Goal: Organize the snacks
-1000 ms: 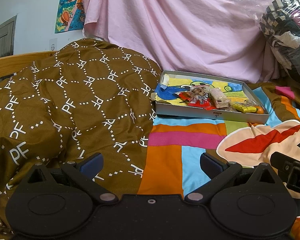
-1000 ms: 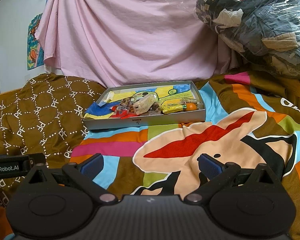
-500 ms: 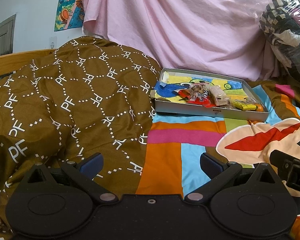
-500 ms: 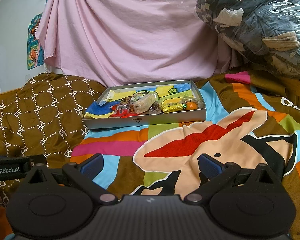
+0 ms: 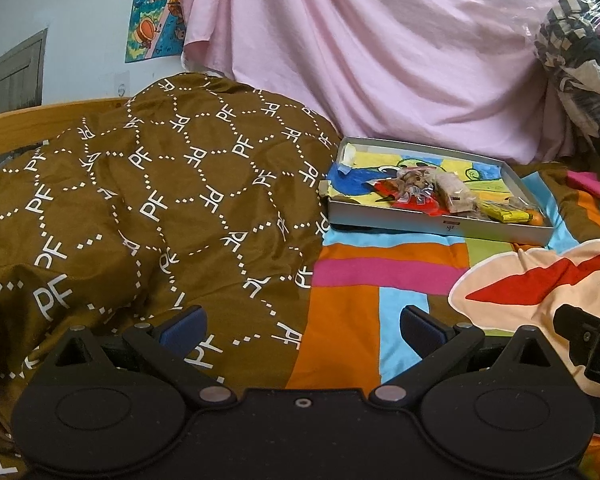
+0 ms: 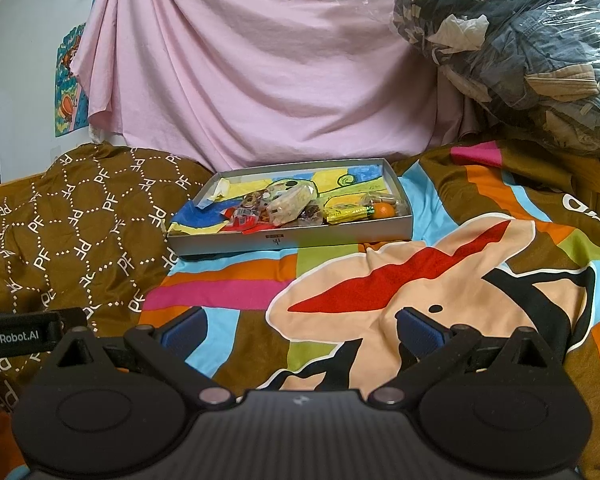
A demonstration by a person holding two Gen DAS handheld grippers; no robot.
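Both grippers, left and right, stood wide and empty, well short of the tray. We saw the snacks heaped inside it; the tray lay ahead-right of the left gripper, nearly dead ahead of the right.

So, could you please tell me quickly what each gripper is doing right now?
Left gripper: open, holding nothing, above the bedspread.
Right gripper: open, holding nothing, short of the snack box.

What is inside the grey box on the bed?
The grey box holds wrapped snacks, a yellow packet, an orange. Colourful paper lines it; items beneath the pile are hidden.
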